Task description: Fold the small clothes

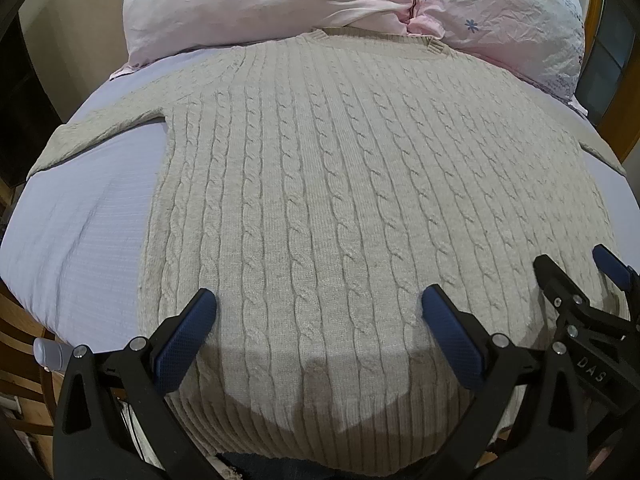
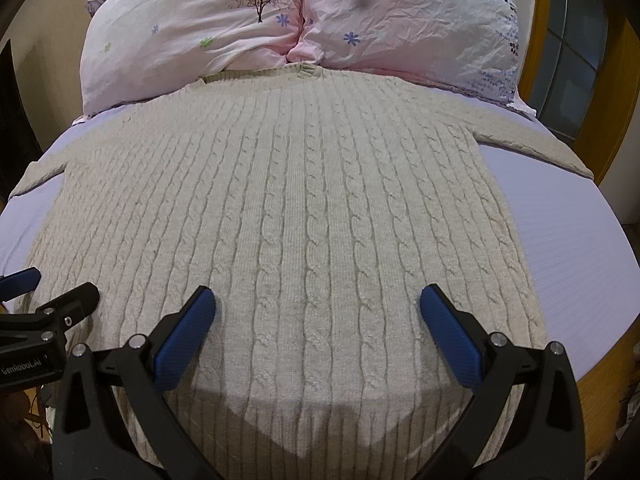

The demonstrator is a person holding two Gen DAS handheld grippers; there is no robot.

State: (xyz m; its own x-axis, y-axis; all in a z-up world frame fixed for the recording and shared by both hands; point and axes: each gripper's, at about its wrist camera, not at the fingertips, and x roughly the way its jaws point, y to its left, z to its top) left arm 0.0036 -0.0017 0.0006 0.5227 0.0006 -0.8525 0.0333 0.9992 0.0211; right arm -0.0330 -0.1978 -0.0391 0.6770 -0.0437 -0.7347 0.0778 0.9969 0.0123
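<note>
A: Both sets of jaws spread wide, nothing held. Left gripper (image 1: 319, 304) hovering over the hem end of the sweater (image 1: 340, 184); right gripper (image 2: 318, 304) likewise, just beside it over the same end.

B: And seen from each other's cameras?

A: Right gripper at the right edge of the left wrist view, left gripper at the left edge of the right wrist view. Side by side, near, not touching.

B: Position of the garment?

A: Spread flat on the bed (image 1: 80, 232), front or back up impossible to say. Hem nearest the jaws, ribbed band draped over the bed's near edge. Collar (image 2: 256, 74) at the far end, just touching the pillows (image 2: 192, 32). Long axis straight ahead of both grippers, hem to collar.

B: Sleeves?

A: Stretched sideways, well apart. Left sleeve (image 1: 100, 128) out toward the bed's left edge, right sleeve (image 2: 536, 140) toward the right edge.

B: Nearer hand for each?

A: Probably left for the left sleeve and side seam, right for the right. Hem within reach of both, more or less equally. Likely no fold made yet, judging by the flat lie.
</note>
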